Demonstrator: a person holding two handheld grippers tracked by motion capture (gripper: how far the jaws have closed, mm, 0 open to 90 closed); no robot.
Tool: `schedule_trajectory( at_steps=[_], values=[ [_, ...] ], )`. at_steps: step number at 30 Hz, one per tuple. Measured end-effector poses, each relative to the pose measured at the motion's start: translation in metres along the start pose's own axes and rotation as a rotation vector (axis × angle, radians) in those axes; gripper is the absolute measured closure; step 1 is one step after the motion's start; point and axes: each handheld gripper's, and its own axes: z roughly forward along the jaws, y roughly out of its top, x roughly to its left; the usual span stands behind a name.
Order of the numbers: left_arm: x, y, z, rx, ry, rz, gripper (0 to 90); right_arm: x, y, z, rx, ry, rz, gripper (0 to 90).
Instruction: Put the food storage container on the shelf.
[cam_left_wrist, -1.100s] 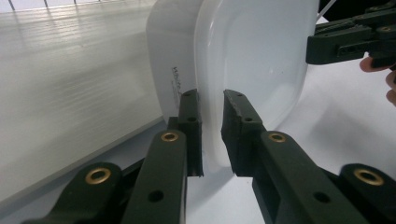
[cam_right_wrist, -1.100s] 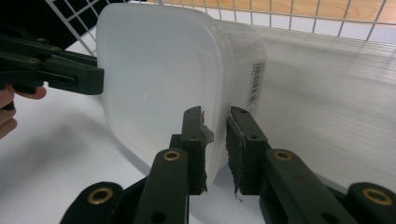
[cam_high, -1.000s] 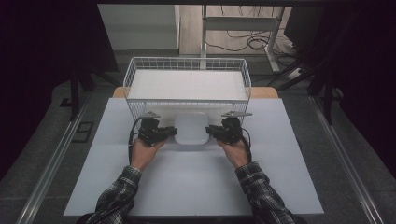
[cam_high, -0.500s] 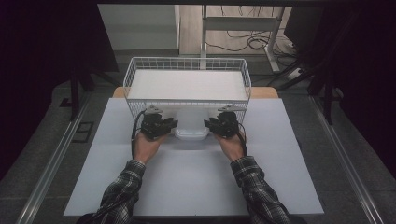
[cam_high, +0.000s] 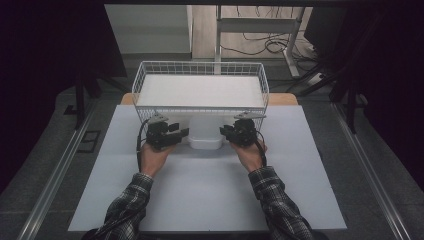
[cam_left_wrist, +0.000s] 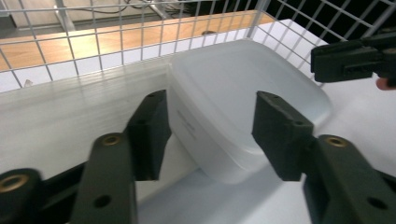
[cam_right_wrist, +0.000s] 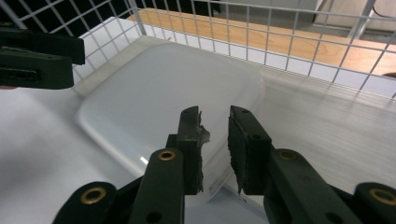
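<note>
The right gripper (cam_right_wrist: 215, 149) is pinching the thin, bendy rim of the light, slippery-looking plastic tub (cam_high: 205, 134), mid-frame, while the left gripper (cam_left_wrist: 210, 135) is gaping wide around its side.

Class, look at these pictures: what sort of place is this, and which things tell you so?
Probably a lab or workshop set up for recording. A white mat-covered table stands among dark curtains, loose cables lie on the floor behind, and a person works a hand-held gripper beside a wire basket.

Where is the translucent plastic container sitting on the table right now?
In the high view, the translucent container sits mid-table against the wire basket's near wall, between the left claw and right claw.
</note>
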Motion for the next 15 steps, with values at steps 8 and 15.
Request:
schedule_trajectory(
  at_steps=[8, 15],
  values=[
    [-0.010, -0.021, -0.021, 0.010, -0.078, 0.019, 25.9, 0.005, -0.005, -0.020, -0.013, 0.071, -0.020, 89.0],
    [-0.019, -0.039, -0.037, 0.035, -0.087, 0.033, 8.7, 0.015, -0.013, -0.030, -0.014, 0.115, -0.020, 89.2]
  ],
)
